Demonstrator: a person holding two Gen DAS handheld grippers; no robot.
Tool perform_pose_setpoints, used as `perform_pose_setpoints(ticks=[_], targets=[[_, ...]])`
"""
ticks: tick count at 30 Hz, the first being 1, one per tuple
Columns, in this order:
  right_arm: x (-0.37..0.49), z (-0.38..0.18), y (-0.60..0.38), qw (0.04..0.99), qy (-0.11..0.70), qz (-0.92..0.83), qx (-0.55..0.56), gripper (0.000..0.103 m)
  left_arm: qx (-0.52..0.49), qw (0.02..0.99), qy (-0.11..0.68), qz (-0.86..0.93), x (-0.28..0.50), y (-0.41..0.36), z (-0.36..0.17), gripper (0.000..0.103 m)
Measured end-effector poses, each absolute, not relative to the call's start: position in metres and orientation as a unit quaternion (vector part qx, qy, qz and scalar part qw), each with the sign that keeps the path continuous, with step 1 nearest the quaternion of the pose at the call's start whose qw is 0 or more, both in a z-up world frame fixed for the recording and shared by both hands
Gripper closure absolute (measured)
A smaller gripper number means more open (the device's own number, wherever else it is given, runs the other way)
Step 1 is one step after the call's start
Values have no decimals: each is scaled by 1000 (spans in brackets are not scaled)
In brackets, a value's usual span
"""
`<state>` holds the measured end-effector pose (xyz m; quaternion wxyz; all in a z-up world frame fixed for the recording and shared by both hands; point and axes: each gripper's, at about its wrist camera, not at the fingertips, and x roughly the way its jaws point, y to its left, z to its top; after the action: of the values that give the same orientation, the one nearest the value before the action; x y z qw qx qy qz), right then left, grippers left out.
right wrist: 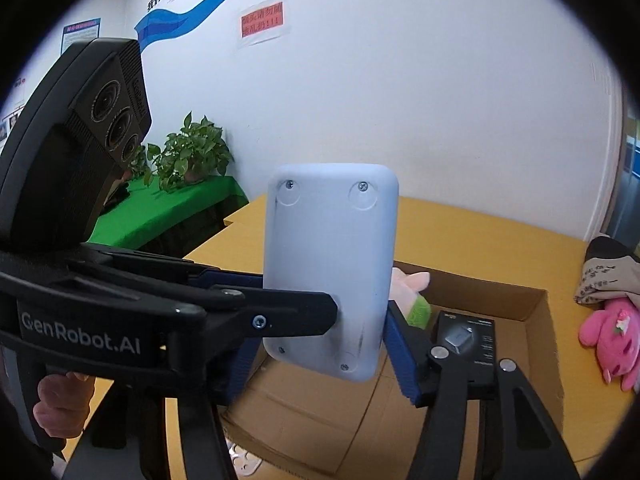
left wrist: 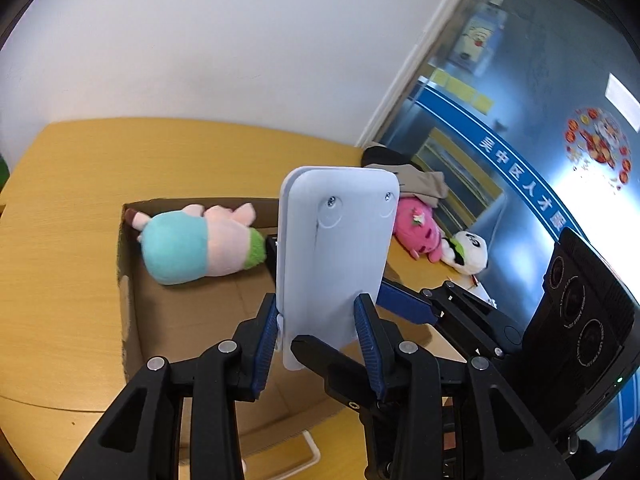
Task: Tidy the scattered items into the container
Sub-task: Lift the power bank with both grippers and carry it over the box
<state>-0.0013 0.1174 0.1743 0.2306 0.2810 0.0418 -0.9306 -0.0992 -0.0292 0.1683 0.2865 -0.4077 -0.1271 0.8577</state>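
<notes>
A pale blue flat slab [left wrist: 340, 232] with rounded corners and screw heads stands upright in the air above an open cardboard carton [left wrist: 128, 280]. My left gripper [left wrist: 318, 314] is shut on its lower end, one blue pad against each side. From the right, a finger [left wrist: 404, 304] of the right gripper reaches in behind the slab. In the right wrist view the slab [right wrist: 332, 264] sits between the fingers of my right gripper [right wrist: 324, 344]. Its right tip is at the slab's edge and the left gripper's black finger [right wrist: 288, 314] hides its left pad. The carton [right wrist: 544, 340] holds a pastel plush [left wrist: 200, 244] and a black box [right wrist: 466, 340].
On the yellow table [left wrist: 60, 200] beyond the carton lie a pink plush [left wrist: 416, 228], a panda plush [left wrist: 468, 252] and a beige cloth bag [left wrist: 420, 180]. A potted plant [right wrist: 192, 152] stands on a green-covered table at the left. A hand [right wrist: 60, 404] holds the left gripper's handle.
</notes>
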Motion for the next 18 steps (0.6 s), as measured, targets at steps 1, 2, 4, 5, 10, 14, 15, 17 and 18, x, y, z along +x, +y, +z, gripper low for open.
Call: perform_pose_setpoints(ticks=[1, 2, 4, 5, 10, 14, 15, 17, 18], targets=[[-9, 169, 113, 232, 42, -928, 289, 45, -413, 285, -134, 854, -105, -33, 162, 62], [-14, 162, 111, 233, 41, -925, 297, 45, -419, 284, -139, 851, -110, -36, 154, 62], [-21, 148, 109, 235, 32, -920, 312, 46, -430, 281, -147, 845, -116, -41, 137, 62], [-25, 140, 108, 236, 29, -918, 319, 46, -436, 279, -148, 843, -119, -41, 129, 62], [-41, 103, 105, 242, 18, -903, 354, 46, -465, 267, -151, 831, -129, -43, 92, 62], [-53, 80, 98, 245, 11, -892, 381, 46, -484, 260, -159, 820, -139, -46, 68, 62], [-57, 74, 98, 246, 10, -888, 388, 46, -490, 257, -161, 817, -142, -47, 62, 62], [-64, 67, 96, 248, 7, -882, 400, 46, -499, 254, -163, 813, -146, -48, 53, 62], [-68, 62, 95, 249, 5, -879, 407, 46, -504, 252, -164, 810, -149, -49, 48, 62]])
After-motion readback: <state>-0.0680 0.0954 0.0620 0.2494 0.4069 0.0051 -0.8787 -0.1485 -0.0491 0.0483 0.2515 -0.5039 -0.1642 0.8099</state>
